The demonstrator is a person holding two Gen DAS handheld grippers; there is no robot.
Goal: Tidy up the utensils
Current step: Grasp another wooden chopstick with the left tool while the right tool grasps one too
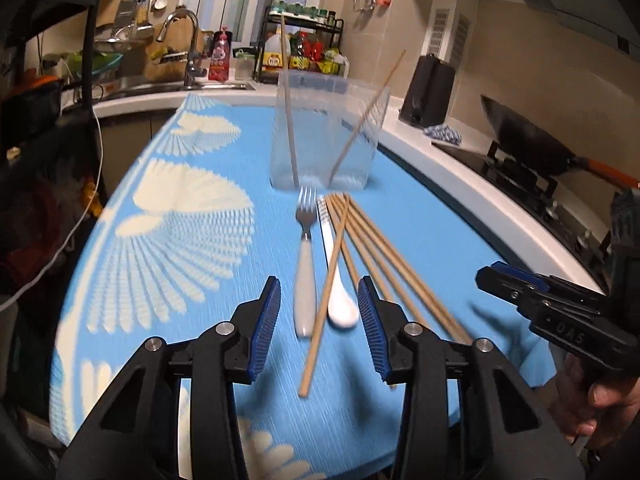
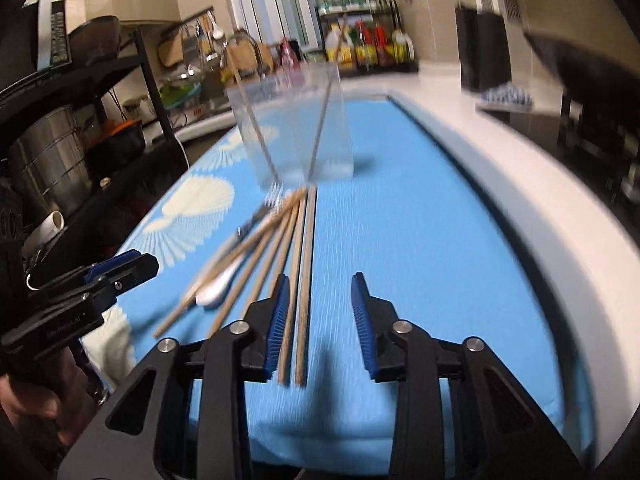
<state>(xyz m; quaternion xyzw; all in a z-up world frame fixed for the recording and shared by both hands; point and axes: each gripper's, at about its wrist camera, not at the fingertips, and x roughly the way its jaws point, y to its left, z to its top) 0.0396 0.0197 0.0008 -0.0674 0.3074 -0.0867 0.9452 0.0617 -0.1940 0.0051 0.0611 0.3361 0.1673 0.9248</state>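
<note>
Both your grippers, left (image 1: 318, 330) and right (image 2: 320, 326), hover with fingers spread, empty, over loose chopsticks (image 2: 302, 280) awaiting the clear container (image 1: 328, 136).

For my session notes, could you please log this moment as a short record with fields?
surface: blue patterned mat on a kitchen counter
container: clear container, upright, two chopsticks leaning inside
loose on mat: fork, white spoon, chopsticks in a fanned bundle
left gripper: open, empty, over fork and spoon handles
right gripper: open, empty, over the nearest chopstick ends
done so far: two chopsticks stowed, the rest not yet
</note>
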